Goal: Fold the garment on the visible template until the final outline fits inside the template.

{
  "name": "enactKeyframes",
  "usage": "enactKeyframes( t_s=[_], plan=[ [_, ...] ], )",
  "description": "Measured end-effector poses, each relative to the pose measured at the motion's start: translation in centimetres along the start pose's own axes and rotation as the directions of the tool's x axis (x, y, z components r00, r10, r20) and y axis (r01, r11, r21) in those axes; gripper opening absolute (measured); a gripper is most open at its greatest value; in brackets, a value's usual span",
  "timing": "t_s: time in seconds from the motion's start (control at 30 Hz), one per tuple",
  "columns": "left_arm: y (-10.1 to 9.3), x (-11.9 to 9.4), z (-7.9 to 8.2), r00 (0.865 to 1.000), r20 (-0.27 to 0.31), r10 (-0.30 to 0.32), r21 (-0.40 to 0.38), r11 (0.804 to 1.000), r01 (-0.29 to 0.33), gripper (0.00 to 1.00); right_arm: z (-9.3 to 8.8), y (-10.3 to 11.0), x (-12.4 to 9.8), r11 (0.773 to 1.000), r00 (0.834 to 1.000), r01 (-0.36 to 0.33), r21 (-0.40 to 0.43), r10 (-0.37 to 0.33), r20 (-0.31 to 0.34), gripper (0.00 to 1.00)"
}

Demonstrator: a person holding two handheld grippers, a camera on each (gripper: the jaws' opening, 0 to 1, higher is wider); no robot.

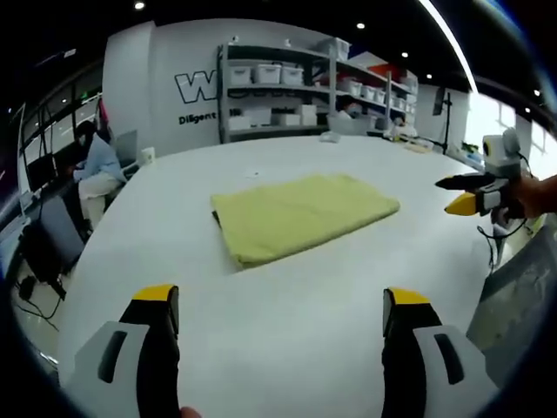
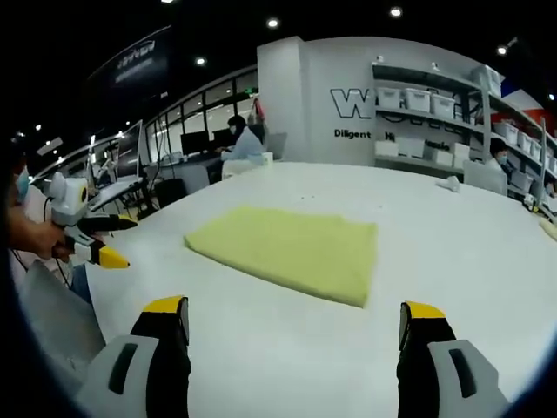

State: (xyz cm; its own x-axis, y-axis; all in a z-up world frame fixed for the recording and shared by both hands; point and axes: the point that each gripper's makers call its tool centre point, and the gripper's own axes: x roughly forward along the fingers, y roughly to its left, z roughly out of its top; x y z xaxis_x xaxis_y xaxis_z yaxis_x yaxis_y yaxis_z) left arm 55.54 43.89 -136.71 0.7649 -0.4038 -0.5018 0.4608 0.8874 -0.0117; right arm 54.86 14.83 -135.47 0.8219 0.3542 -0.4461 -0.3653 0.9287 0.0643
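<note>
A yellow garment (image 1: 300, 213) lies folded into a flat rectangle on the white table (image 1: 348, 296). In the left gripper view my left gripper (image 1: 280, 300) stands open, short of the cloth's near edge, with nothing between its yellow-tipped jaws. My right gripper (image 1: 446, 196), held by a hand, hovers off the cloth's right side, its jaws apart. In the right gripper view the garment (image 2: 291, 248) lies ahead of my open right gripper (image 2: 293, 309). My left gripper (image 2: 129, 241) hangs at the left, clear of the cloth.
Shelves with white bins (image 1: 278, 83) stand behind the table against a wall with lettering. A person (image 1: 96, 165) sits at desks to one side. A small white object (image 2: 448, 183) lies on the far part of the table. The table edge (image 2: 96, 296) runs close by.
</note>
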Motion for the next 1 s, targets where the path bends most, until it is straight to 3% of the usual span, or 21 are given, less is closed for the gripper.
enactKeyframes(
  t_s=[0.37, 1.0],
  plan=[
    [0.14, -0.17, -0.56, 1.000, -0.015, 0.001, 0.016, 1.000, 0.000, 0.95, 0.05, 0.40, -0.10, 1.000, 1.000, -0.010, 0.004, 0.011, -0.004, 0.99],
    [-0.57, 0.32, 0.16, 1.000, 0.002, -0.014, 0.024, 1.000, 0.014, 0.94, 0.13, 0.12, -0.28, 1.000, 1.000, -0.006, 0.011, 0.005, 0.008, 0.99]
  ],
)
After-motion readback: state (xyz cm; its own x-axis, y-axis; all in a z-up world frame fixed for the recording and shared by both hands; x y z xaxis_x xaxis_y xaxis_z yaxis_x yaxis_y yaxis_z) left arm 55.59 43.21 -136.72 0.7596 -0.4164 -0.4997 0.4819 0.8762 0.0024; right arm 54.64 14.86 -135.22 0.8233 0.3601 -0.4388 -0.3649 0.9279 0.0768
